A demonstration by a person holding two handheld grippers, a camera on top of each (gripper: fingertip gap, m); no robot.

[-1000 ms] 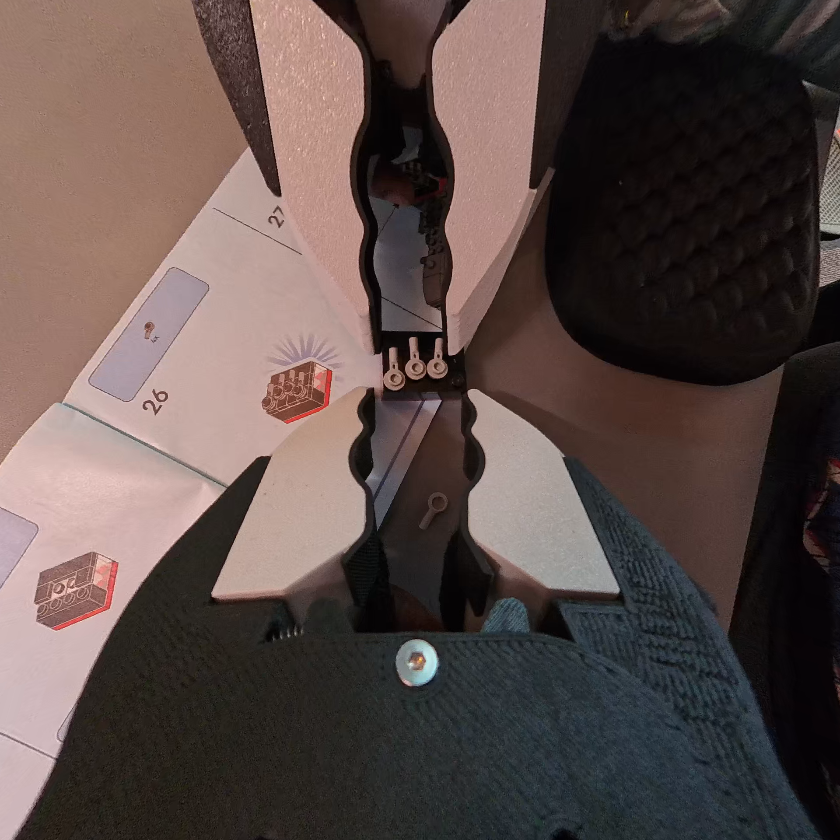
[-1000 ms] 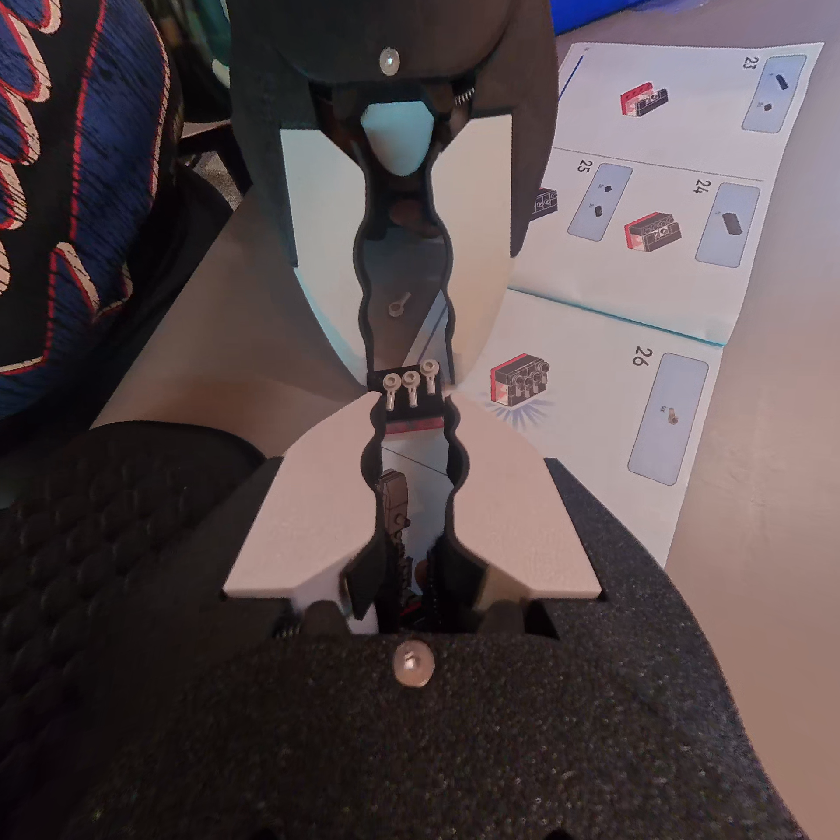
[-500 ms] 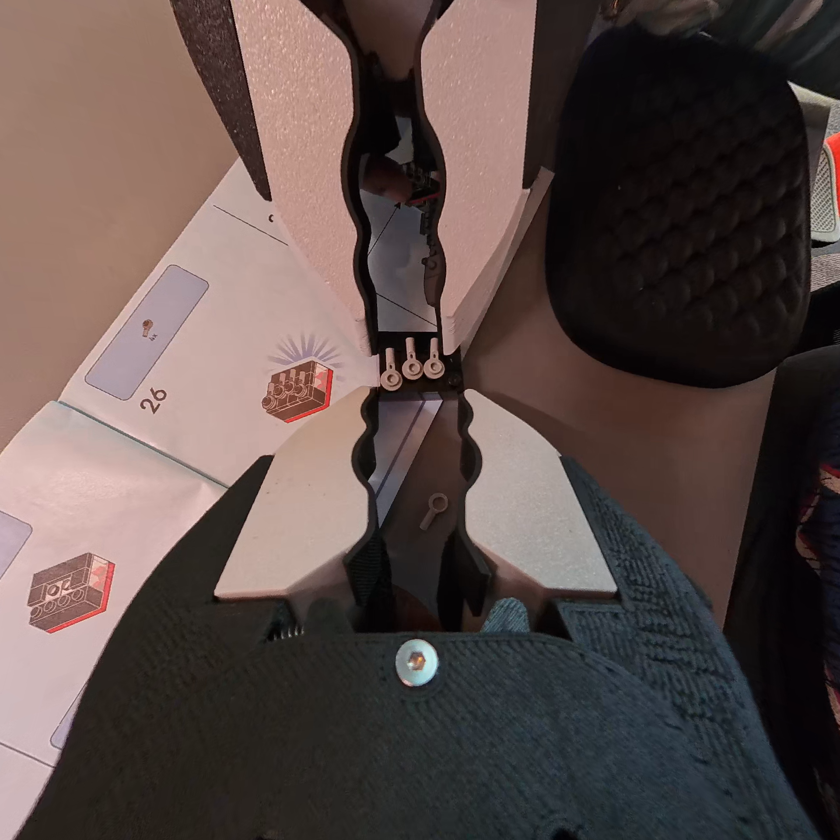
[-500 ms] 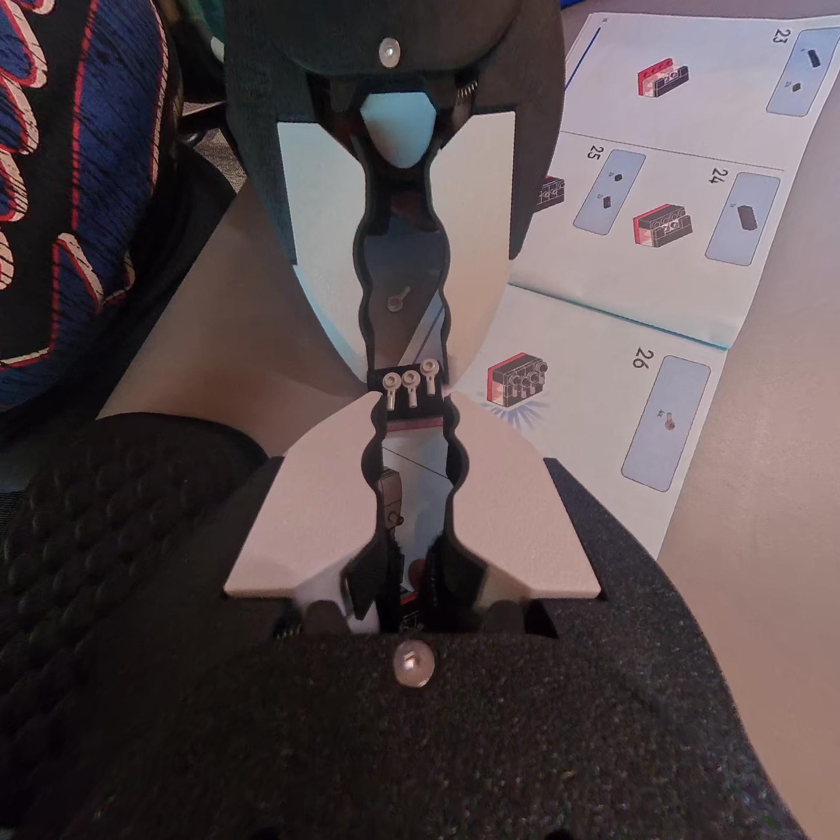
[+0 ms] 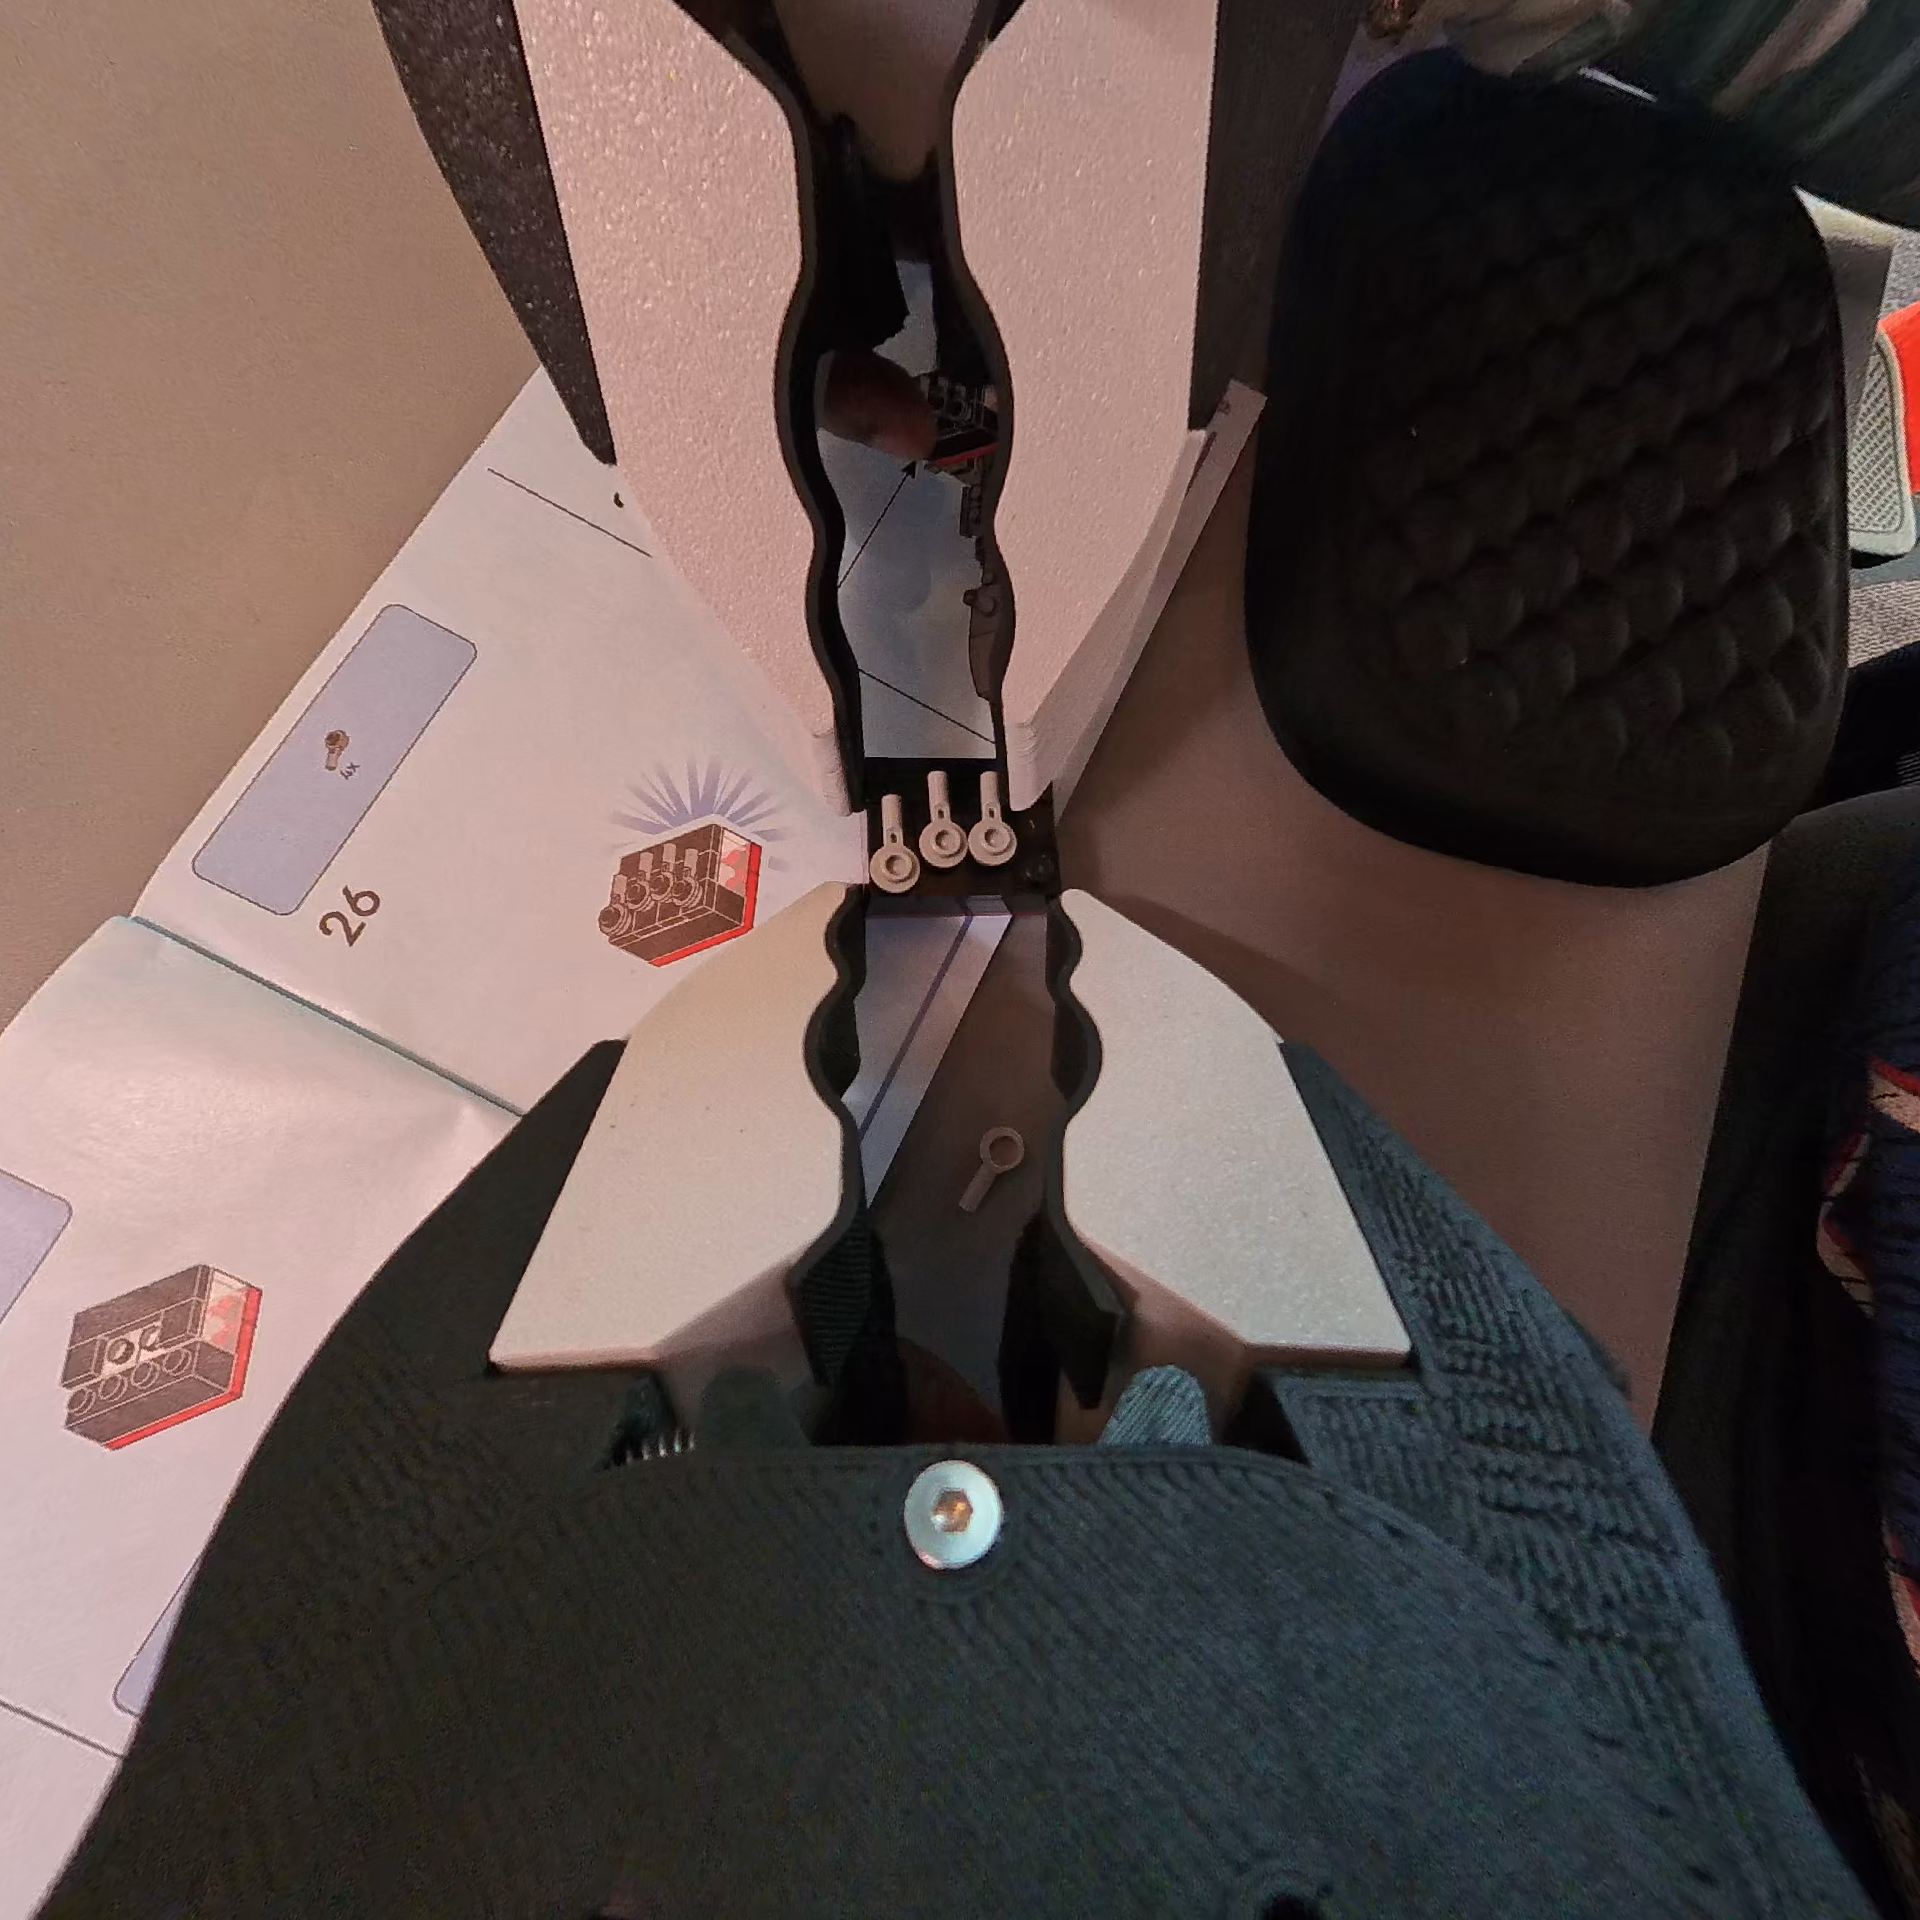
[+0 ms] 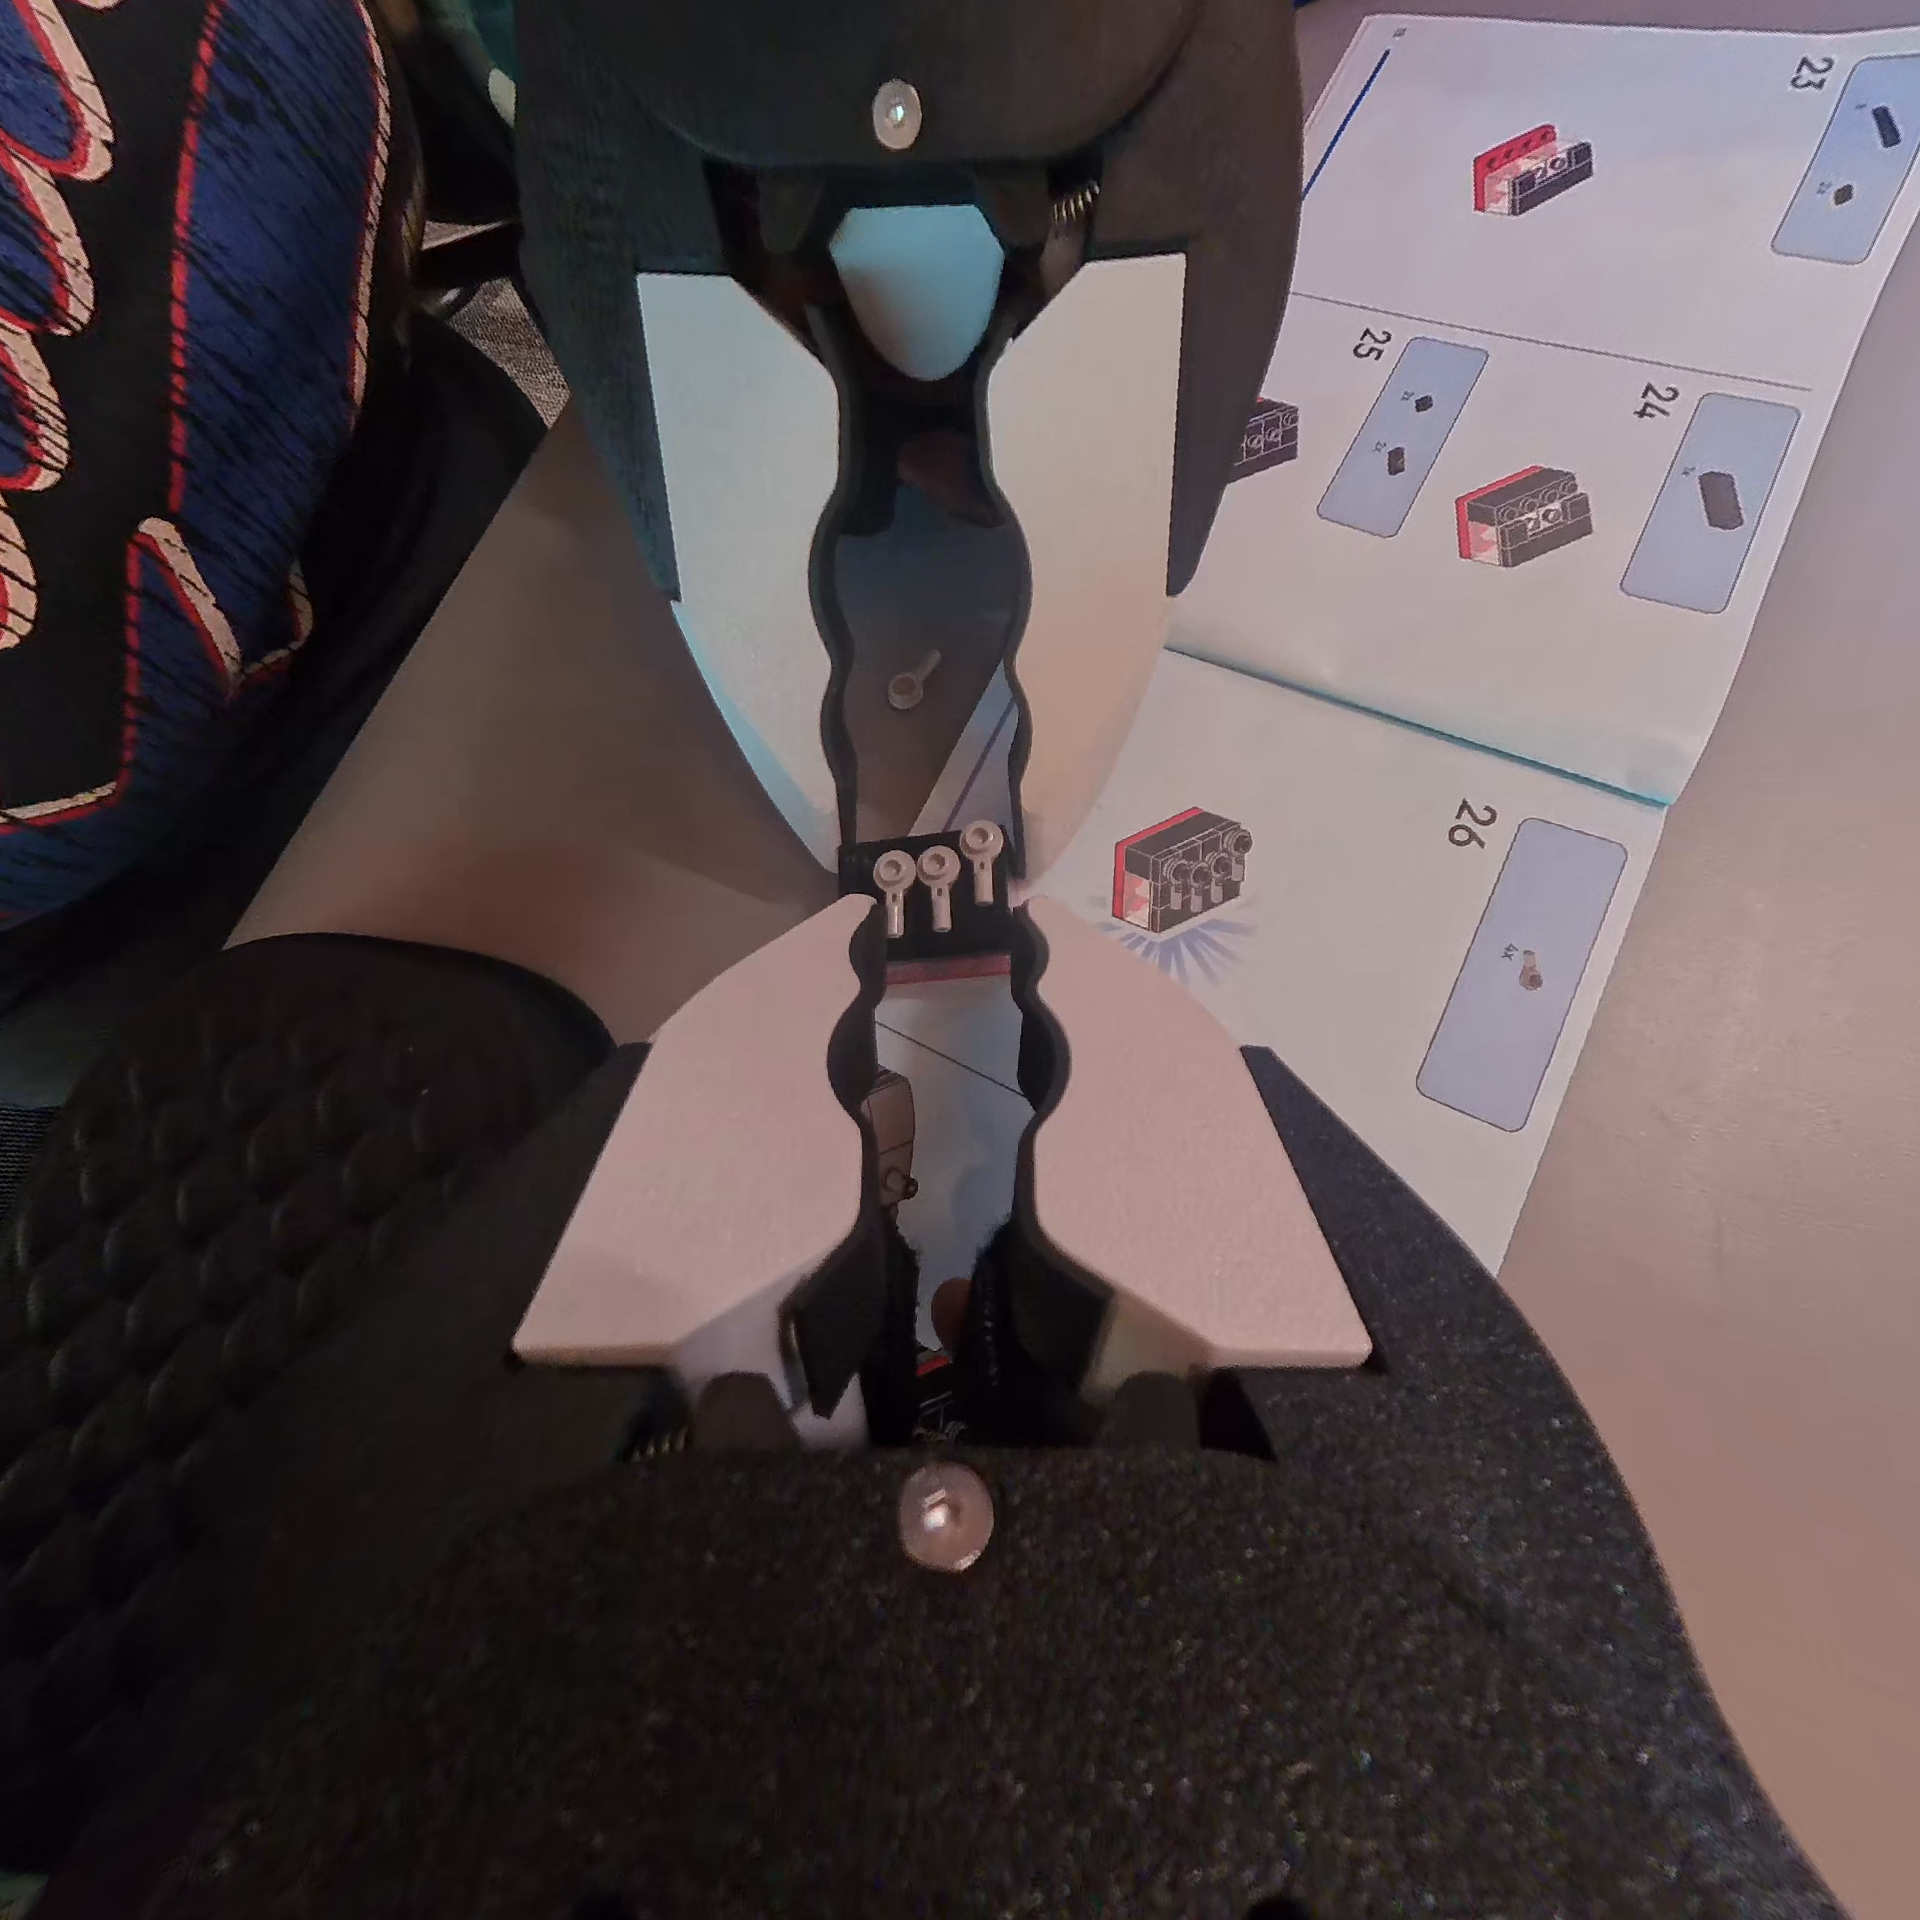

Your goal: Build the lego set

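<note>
A small black lego block [image 5: 1023, 857] with a red base and three grey pins [image 5: 940, 842] stuck in its top is held between both grippers, which face each other tip to tip above the table. My left gripper [image 5: 956, 904] is shut on one end of it. My right gripper [image 6: 945, 914] is shut on the other end of the block [image 6: 935, 940]. The right gripper also shows at the top of the left wrist view [image 5: 925, 769]. The left gripper shows at the top of the right wrist view [image 6: 930, 831]. A loose grey pin [image 5: 992, 1164] lies on the table under the left gripper; it also shows in the right wrist view [image 6: 914, 681].
An open instruction booklet [image 5: 468, 748] [image 6: 1558, 623] lies on the beige table [image 5: 208, 312] beside the grippers. A black padded chair armrest [image 5: 1558, 468] [image 6: 260, 1195] sits at the table's edge. A person's blue and red patterned clothing [image 6: 156, 416] is beyond that edge. My left and right fingertips are right by each other.
Both grippers stay shut on the block. The pair has drifted slightly over the booklet, and the loose pin has not moved.
</note>
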